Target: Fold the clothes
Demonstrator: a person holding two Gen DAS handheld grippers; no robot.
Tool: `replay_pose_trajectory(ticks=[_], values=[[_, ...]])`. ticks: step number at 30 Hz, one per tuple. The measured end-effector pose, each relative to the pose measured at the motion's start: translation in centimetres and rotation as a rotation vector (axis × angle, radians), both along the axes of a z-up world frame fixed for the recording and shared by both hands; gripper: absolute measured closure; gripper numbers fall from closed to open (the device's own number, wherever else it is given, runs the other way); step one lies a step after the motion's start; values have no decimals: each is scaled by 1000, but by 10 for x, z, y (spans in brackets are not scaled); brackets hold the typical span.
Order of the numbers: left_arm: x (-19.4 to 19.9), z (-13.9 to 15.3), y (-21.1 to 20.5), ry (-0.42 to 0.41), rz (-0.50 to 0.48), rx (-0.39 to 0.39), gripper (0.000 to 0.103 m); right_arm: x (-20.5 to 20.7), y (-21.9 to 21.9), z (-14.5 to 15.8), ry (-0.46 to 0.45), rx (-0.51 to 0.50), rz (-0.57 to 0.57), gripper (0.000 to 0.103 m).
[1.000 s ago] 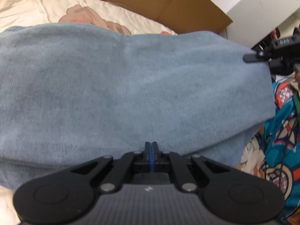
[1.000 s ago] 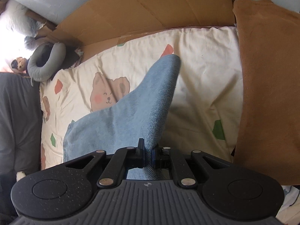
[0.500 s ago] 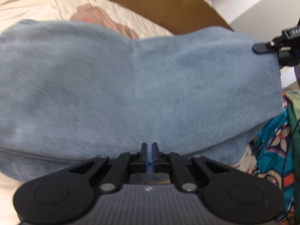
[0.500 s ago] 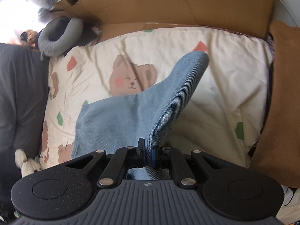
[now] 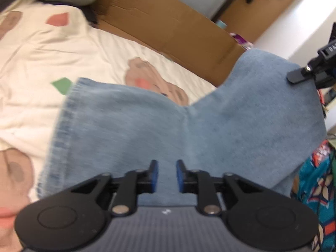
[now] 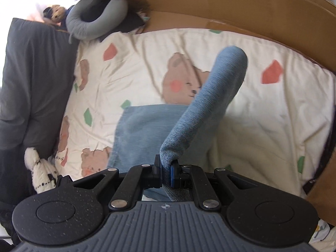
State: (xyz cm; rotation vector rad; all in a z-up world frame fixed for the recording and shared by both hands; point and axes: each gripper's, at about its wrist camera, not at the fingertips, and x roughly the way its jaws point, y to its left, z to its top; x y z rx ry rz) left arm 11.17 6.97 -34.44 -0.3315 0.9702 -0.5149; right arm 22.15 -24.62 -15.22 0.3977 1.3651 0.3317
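Observation:
A light blue denim garment lies partly on a cream bedsheet with bear prints. Its hemmed edge rests flat at the left; its right part is lifted. My left gripper is open just above the denim, holding nothing. My right gripper is shut on a fold of the denim, which rises as a raised ridge from the jaws. The right gripper also shows at the far right of the left wrist view, at the lifted corner.
Brown cardboard walls the far side of the bed. A grey neck pillow and a dark grey cushion sit at the left, a white plush toy below them. A patterned teal fabric lies at the right.
My left gripper has opened and let go of the denim. The left half of the garment has dropped flat onto the sheet. My right gripper still holds its corner raised.

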Motion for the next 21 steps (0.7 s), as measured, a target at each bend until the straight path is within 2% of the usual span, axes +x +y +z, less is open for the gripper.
replay_pose_trajectory(ticks=[11, 21], values=[[-2, 24, 47, -30, 134, -5, 74, 28, 64, -16, 29, 33, 62, 98], [-1, 25, 72, -34, 225, -1, 74, 47, 121, -39, 49, 63, 120, 98]])
